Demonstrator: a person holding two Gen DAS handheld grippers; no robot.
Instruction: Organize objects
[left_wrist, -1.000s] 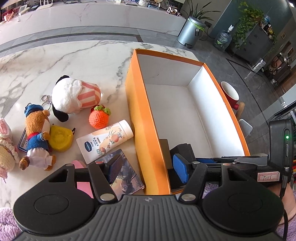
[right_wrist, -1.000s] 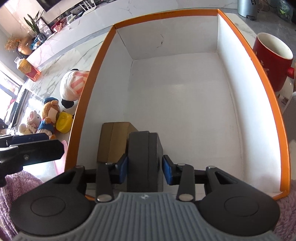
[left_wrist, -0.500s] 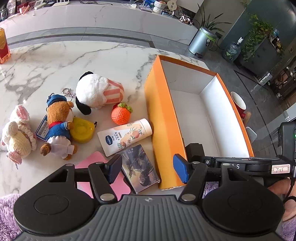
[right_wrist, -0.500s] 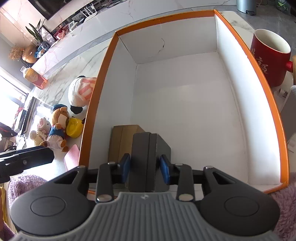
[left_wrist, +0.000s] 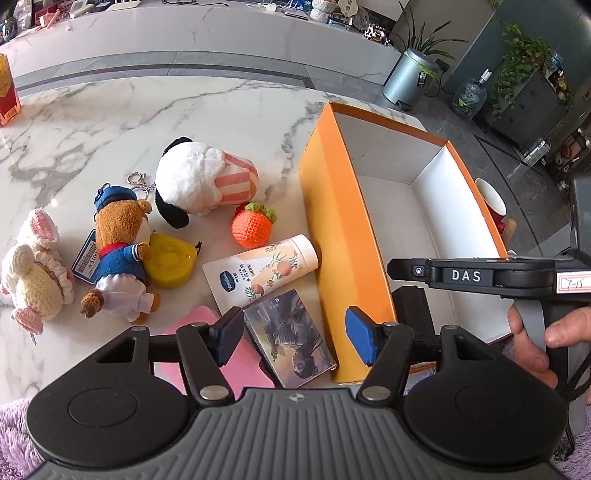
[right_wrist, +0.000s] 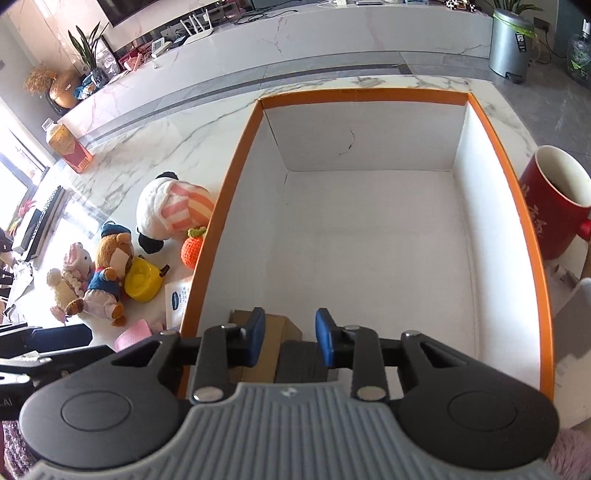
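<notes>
The orange box (right_wrist: 369, 236) stands open-topped on the marble surface (left_wrist: 110, 122), white inside; a dark grey block (right_wrist: 301, 363) and a brown carton (right_wrist: 273, 332) lie side by side at its near end, the rest of its floor bare. The right gripper (right_wrist: 290, 338) hangs above the grey block, released: its jaws have just been narrowing, yet the blue pads press on nothing. The left gripper (left_wrist: 293, 338) hangs outside the box's left wall, jaws wide apart and holding nothing, over a picture card (left_wrist: 291, 339) beside a pink pad (left_wrist: 192, 321). Further left on the surface lie a lotion tube (left_wrist: 258, 271), a crocheted orange (left_wrist: 253, 227), a yellow case (left_wrist: 170, 264), a panda plush (left_wrist: 203, 184), a bear plush (left_wrist: 118, 251) and a knitted sheep (left_wrist: 33, 273). A red mug (right_wrist: 554, 199) stands just outside the box's right wall.
</notes>
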